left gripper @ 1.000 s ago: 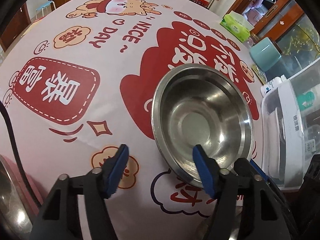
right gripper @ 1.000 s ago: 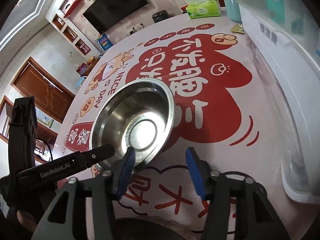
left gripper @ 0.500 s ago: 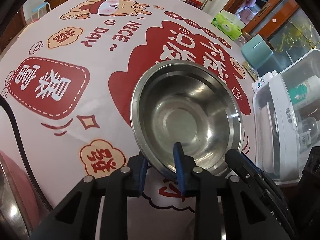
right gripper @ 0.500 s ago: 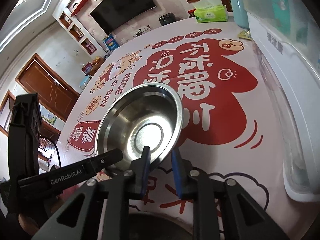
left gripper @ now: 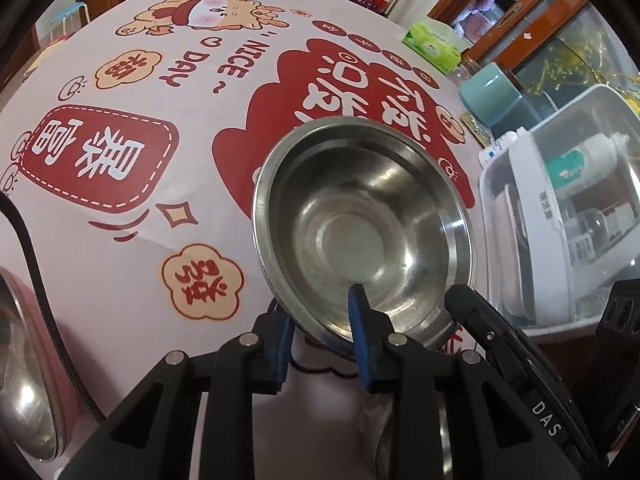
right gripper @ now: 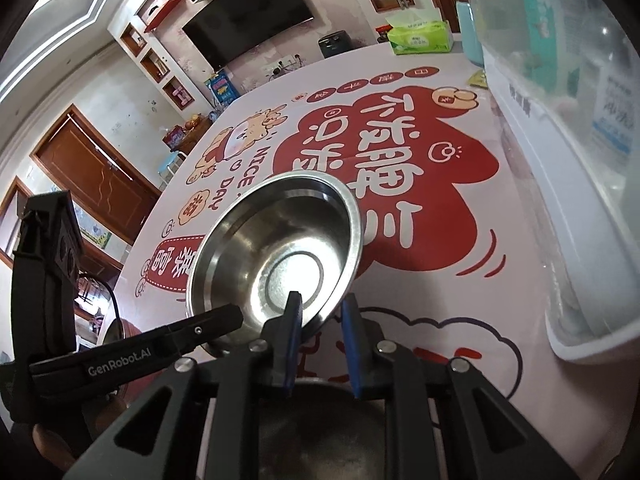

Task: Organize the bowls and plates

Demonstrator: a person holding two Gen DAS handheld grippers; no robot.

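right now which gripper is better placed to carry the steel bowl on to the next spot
Neither alone: both already clamp the steel bowl by its near rim. The left gripper bites near the middle of that rim, the right gripper at its right corner, so left has the more centred hold if one must release.

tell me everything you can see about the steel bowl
The steel bowl is round, shiny and empty, with a flat rolled rim and a flat circular base that reflects light. It is tilted, its near edge above the printed tablecloth. Both grippers pinch that near rim, one pad inside and one outside: the left gripper and the right gripper side by side.
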